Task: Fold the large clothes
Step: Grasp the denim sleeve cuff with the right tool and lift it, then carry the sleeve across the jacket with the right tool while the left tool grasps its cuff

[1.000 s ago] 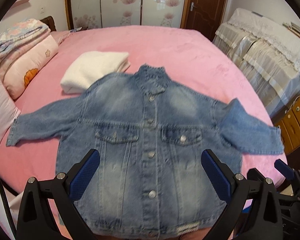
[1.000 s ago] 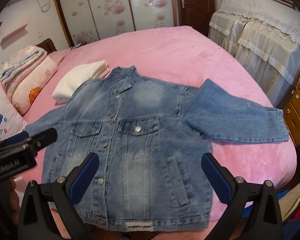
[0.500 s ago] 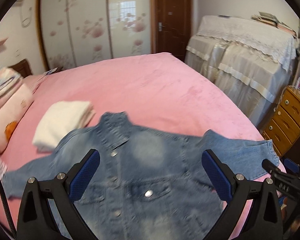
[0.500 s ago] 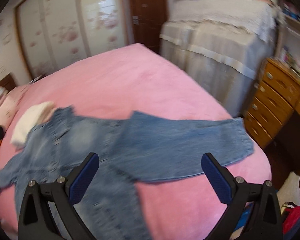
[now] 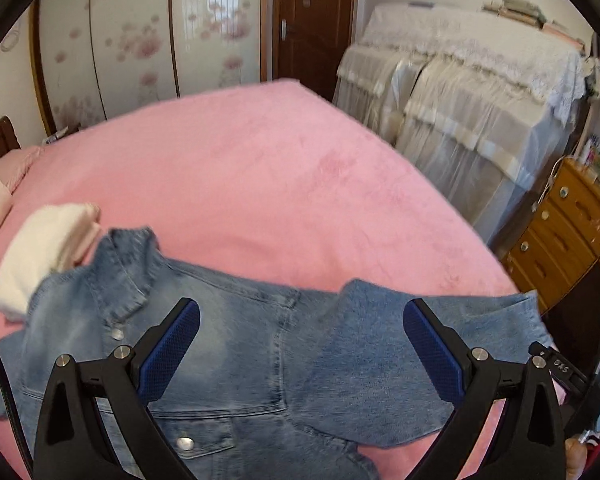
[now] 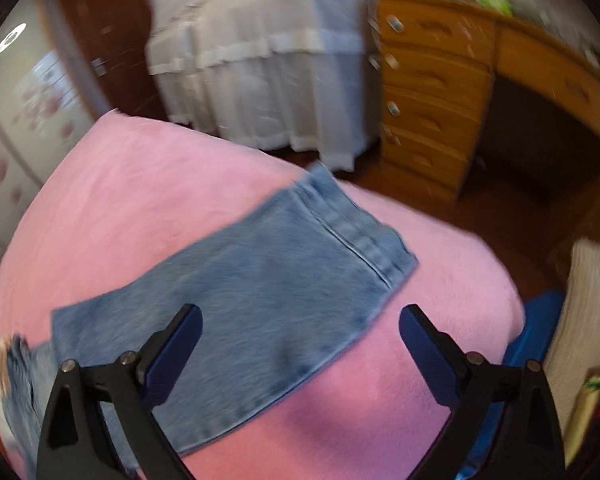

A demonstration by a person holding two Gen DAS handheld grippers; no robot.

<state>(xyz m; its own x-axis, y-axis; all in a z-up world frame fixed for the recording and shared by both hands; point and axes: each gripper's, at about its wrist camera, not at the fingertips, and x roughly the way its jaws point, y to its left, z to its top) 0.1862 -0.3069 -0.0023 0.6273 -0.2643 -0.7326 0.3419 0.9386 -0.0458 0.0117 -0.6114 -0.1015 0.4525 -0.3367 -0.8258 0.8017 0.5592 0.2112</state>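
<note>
Denim jacket lies flat, front up, on pink bed, collar beside folded white cloth. Left gripper spread wide, holds nothing, hovers above chest and shoulder; view has swung right since a second ago, hem gone from frame. Right gripper also spread, empty, now above outstretched sleeve near bed corner, was over jacket body before. Wooden drawers now fill right view; frame motion-blurred.
</note>
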